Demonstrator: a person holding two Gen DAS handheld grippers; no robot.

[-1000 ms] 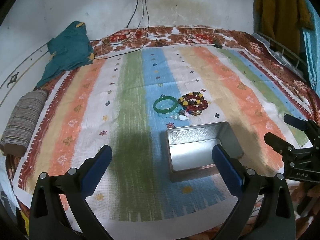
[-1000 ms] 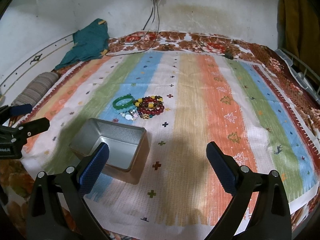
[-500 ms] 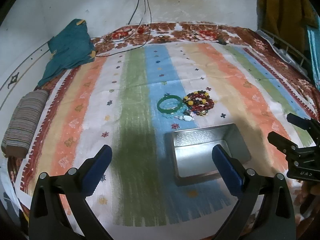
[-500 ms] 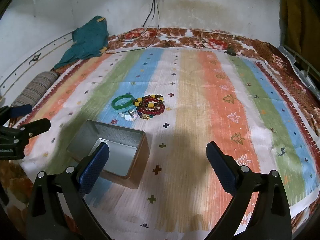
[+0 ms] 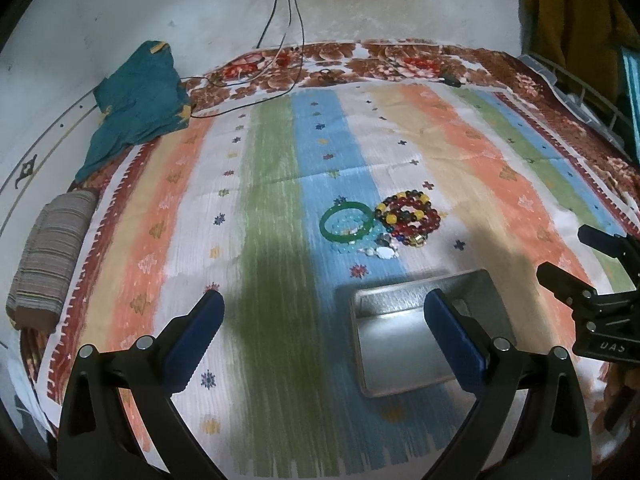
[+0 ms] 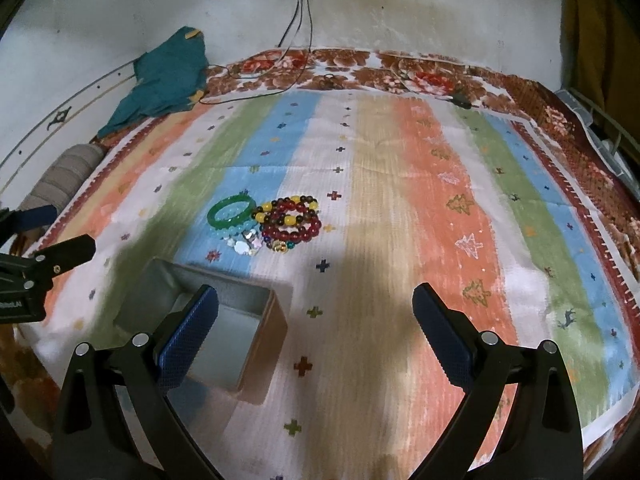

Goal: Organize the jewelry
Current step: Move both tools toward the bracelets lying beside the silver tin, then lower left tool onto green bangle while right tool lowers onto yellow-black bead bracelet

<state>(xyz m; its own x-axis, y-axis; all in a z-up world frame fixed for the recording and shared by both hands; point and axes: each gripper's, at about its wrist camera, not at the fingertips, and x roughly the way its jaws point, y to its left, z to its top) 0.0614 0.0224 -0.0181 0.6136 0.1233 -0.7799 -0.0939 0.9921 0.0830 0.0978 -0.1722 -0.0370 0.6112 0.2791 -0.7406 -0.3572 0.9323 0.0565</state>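
A small heap of jewelry lies mid-bed on the striped cloth: a green bangle (image 5: 347,223) (image 6: 231,212), red-and-yellow bead bracelets (image 5: 408,218) (image 6: 291,219), a pale blue bead strand and white shell pieces (image 5: 382,251) (image 6: 244,245). An open, empty metal tin (image 5: 400,344) (image 6: 224,332) sits just nearer than the heap. My left gripper (image 5: 322,316) is open, hovering above the cloth left of the tin. My right gripper (image 6: 316,312) is open too, over the tin's right side, and it shows at the right edge of the left wrist view (image 5: 576,260).
A teal cloth (image 5: 136,100) lies at the far left corner and a striped roll (image 5: 48,256) at the left edge. Cables (image 5: 280,40) hang from a wall socket onto the floral bedding. A wire rack (image 5: 576,92) stands at the right.
Both grippers have drawn nearer to the bed, so the tin and jewelry sit lower and larger in view. Neither gripper has changed its opening.
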